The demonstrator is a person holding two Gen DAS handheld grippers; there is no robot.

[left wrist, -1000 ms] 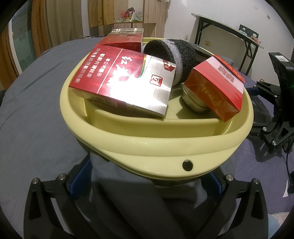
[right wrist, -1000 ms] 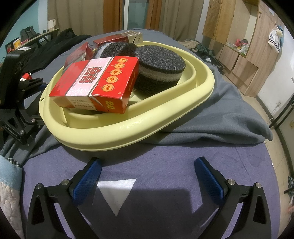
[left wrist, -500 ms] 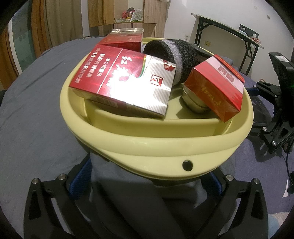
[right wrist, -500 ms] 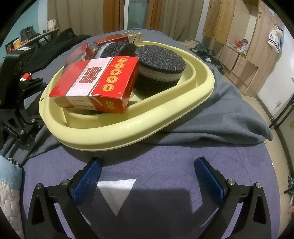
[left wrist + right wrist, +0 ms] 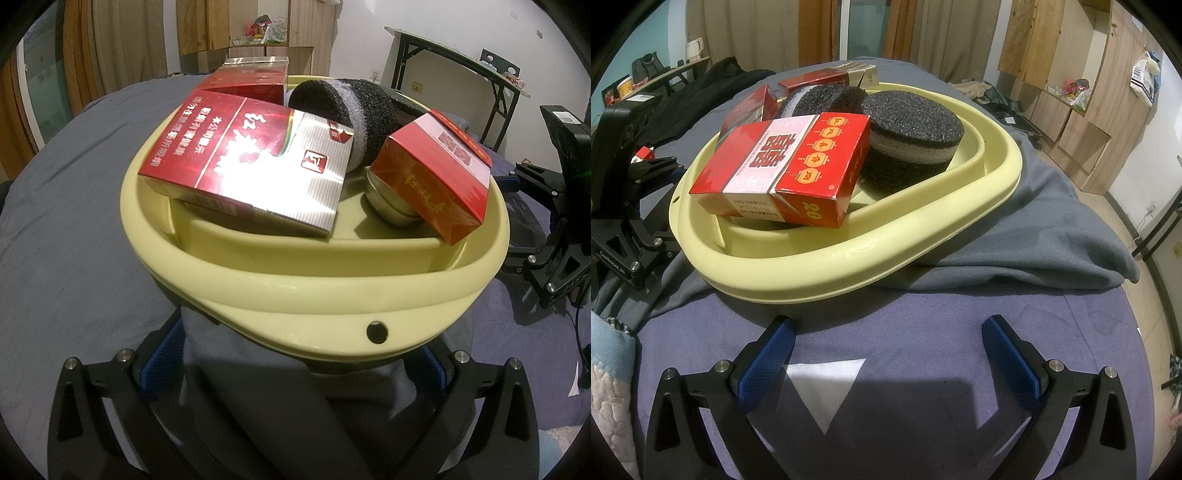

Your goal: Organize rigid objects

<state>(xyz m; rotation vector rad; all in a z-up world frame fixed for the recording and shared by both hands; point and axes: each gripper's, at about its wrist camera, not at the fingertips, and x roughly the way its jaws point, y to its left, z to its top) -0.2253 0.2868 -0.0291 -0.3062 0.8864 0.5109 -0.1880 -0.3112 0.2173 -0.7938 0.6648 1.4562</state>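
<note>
A pale yellow tray [image 5: 306,295] [image 5: 849,254] rests on a grey blanket. In it lie a large red and silver box [image 5: 243,166], a second red box [image 5: 247,83] behind it, a smaller red box [image 5: 432,177] [image 5: 783,170] leaning on a metal tin [image 5: 388,208], and black foam discs [image 5: 354,107] [image 5: 908,136]. My left gripper [image 5: 295,373] is open and empty, its fingers straddling the grey cloth just under the tray's near rim. My right gripper [image 5: 886,350] is open and empty over the purple cloth, short of the tray.
The grey blanket [image 5: 1034,240] bunches to the right of the tray. A white paper scrap [image 5: 823,387] lies between my right fingers. The other gripper's black body shows at each view's edge [image 5: 561,236] [image 5: 624,206]. Wooden cabinets and a folding table stand behind.
</note>
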